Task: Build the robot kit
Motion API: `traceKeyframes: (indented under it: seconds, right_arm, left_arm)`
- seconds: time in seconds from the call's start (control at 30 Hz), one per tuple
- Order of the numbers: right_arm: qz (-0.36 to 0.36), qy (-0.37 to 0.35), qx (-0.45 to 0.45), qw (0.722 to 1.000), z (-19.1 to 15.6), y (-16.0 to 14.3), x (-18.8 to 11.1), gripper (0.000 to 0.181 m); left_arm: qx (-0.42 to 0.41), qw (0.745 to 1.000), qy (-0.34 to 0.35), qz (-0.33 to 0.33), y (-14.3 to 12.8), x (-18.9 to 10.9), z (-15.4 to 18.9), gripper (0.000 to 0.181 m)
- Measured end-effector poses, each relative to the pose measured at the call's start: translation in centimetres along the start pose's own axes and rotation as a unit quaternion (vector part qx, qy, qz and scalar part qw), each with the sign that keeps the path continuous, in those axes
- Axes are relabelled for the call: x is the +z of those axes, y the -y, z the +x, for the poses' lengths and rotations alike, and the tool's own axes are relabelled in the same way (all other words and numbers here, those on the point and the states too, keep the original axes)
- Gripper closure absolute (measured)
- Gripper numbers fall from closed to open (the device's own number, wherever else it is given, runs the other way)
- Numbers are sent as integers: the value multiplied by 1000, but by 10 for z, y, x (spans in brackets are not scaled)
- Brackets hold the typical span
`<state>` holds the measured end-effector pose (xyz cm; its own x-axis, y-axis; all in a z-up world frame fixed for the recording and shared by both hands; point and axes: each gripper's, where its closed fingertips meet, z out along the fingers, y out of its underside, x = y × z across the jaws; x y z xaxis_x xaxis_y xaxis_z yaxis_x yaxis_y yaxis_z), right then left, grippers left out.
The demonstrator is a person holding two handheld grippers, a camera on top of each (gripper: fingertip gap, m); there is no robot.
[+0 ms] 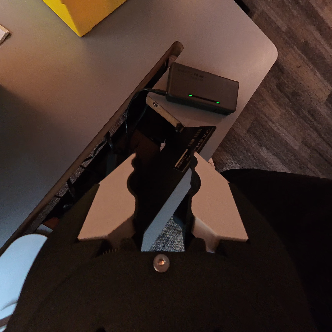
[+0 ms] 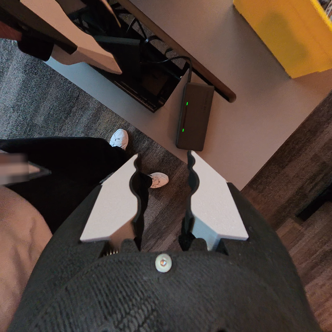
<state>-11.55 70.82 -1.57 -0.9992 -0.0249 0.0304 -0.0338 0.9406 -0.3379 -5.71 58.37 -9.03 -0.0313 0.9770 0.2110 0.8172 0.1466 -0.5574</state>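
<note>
My left gripper [image 1: 164, 154] is open. The thin grey edge of a raised desk flap [image 1: 167, 206] runs between its fingers, close to the right pad; I cannot tell if they touch. The flap's black underside carries a label. Under it is a dark cable compartment [image 1: 140, 136]. A dark grey box with two green lights [image 1: 201, 88] lies on the grey table [image 1: 71, 89] just beyond, with a black cable plugged in. My right gripper [image 2: 163, 154] is open and empty above the table's edge, just short of the same box [image 2: 195, 116]. The flap [image 2: 107, 85] and a left finger [image 2: 86, 41] show far off.
A yellow box [image 1: 80, 14] stands farther back on the table and also shows in the right wrist view [image 2: 291, 36]. A long cable slot [image 1: 111, 118] crosses the table. A person's black trousers [image 2: 71, 161] and white shoes [image 2: 119, 137] stand on grey carpet beside it.
</note>
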Motion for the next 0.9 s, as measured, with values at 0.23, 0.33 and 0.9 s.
traceKeyframes:
  seconds: [0.23, 0.33, 0.9]
  right_arm:
    - [73, -32, -28, 996, 14, 27, -18, 148]
    - [143, -72, -57, 986, 27, 45, -41, 169]
    - [450, -143, 47, 880, 102, 83, -194, 180]
  left_arm:
    - [11, 1000, -14, 20, -12, -22, 17, 135]
    - [15, 999, -16, 26, -17, -31, 26, 138]
    - [5, 999, -7, 52, -28, -63, 40, 146]
